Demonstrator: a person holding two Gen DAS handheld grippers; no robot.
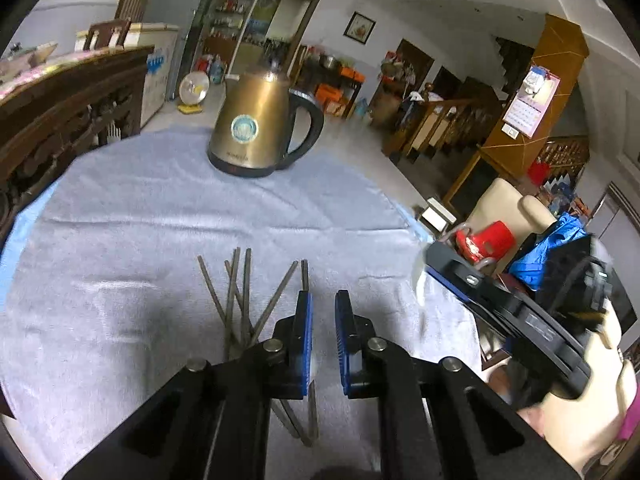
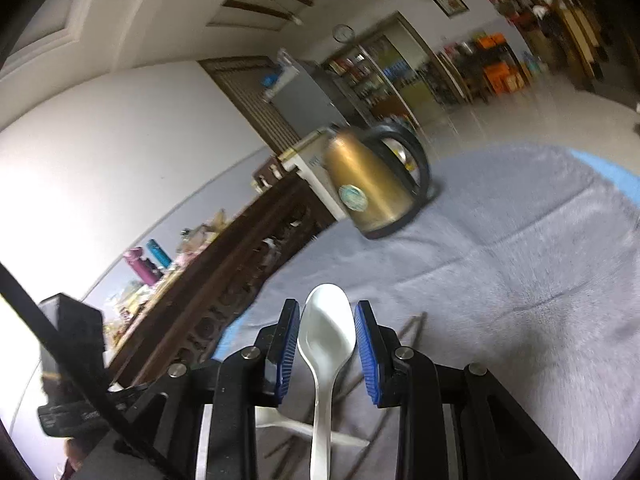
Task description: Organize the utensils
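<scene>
Several dark metal chopsticks point(image 1: 240, 292) lie fanned out on a grey-blue cloth point(image 1: 160, 220). My left gripper point(image 1: 323, 336) hangs over their near ends with a narrow gap between its blue pads and nothing in that gap. My right gripper point(image 2: 326, 336) is shut on a white spoon point(image 2: 326, 332): the bowl sits between the pads, raised above the cloth point(image 2: 520, 260), and the handle runs back toward the camera. Under it, a second white spoon point(image 2: 280, 424) and some chopsticks point(image 2: 412, 324) lie on the cloth. In the left wrist view the held spoon point(image 1: 419, 280) shows as a white blur at the right.
A brass-coloured electric kettle point(image 1: 256, 128) point(image 2: 372, 188) stands at the far side of the cloth. Carved dark wooden furniture point(image 1: 60, 120) point(image 2: 224, 288) borders the table's left side. A person's hand point(image 1: 580, 420) holds the right gripper at the table's right edge.
</scene>
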